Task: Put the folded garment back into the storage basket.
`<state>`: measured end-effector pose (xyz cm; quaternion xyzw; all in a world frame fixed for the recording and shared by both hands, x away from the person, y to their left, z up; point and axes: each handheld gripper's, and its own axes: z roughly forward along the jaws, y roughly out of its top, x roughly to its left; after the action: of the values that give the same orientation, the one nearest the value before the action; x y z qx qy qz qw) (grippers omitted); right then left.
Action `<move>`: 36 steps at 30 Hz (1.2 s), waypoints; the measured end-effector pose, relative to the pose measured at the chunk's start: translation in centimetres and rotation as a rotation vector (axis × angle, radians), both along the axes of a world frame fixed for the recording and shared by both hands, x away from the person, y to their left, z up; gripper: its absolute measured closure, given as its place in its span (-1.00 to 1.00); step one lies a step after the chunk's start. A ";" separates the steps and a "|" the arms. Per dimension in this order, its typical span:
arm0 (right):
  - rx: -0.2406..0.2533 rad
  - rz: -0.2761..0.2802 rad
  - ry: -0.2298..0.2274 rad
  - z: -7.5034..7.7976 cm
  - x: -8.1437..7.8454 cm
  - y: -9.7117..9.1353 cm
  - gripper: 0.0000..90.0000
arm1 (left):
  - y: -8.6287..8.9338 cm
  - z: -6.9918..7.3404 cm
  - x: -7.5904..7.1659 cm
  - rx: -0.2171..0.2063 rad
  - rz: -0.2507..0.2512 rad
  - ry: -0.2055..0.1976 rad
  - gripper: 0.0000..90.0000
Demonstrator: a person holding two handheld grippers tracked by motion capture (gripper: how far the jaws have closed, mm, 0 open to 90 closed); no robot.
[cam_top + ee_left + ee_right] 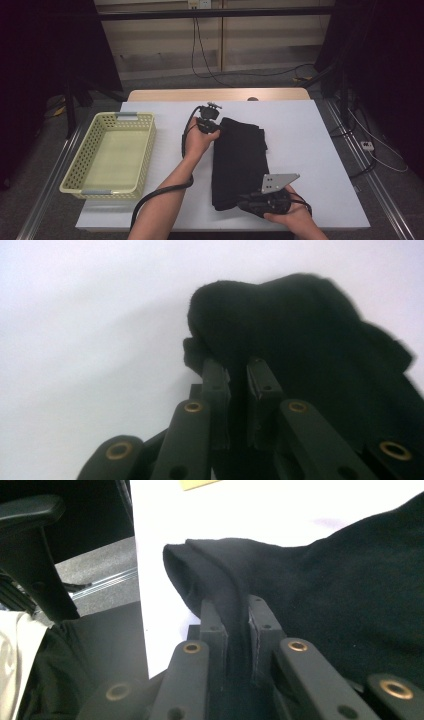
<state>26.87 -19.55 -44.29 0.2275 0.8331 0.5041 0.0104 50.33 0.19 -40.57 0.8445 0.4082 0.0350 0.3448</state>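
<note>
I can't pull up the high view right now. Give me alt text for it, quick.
A folded black garment lies lengthwise on the white table, pinched at both ends: the left gripper at its far corner, the right gripper at its near edge. An empty yellow basket sits on the table's left side.

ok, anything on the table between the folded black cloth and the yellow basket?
Nothing visible: bare white table lies between the black cloth and the basket, apart from the left forearm and its cable crossing that stretch.
</note>
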 end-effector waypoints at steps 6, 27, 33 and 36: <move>0.042 -0.024 -0.041 0.9 -0.1 0.9 0.79 | 0.5 2.9 0.2 0.024 0.004 0.005 0.83; 0.145 -0.015 -0.105 2.9 1.1 6.5 0.80 | 3.6 8.4 0.9 0.135 0.075 0.058 0.84; 0.159 -0.007 -0.100 3.3 1.3 7.8 0.80 | 4.4 9.1 0.7 0.153 0.084 0.063 0.84; 0.167 0.000 -0.108 3.6 1.5 8.3 0.80 | 4.8 9.8 0.7 0.165 0.087 0.055 0.84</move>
<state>28.33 -11.25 -40.69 0.2002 0.7863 0.5834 0.0361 51.04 5.00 -30.78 0.8522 0.4496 0.0603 0.2607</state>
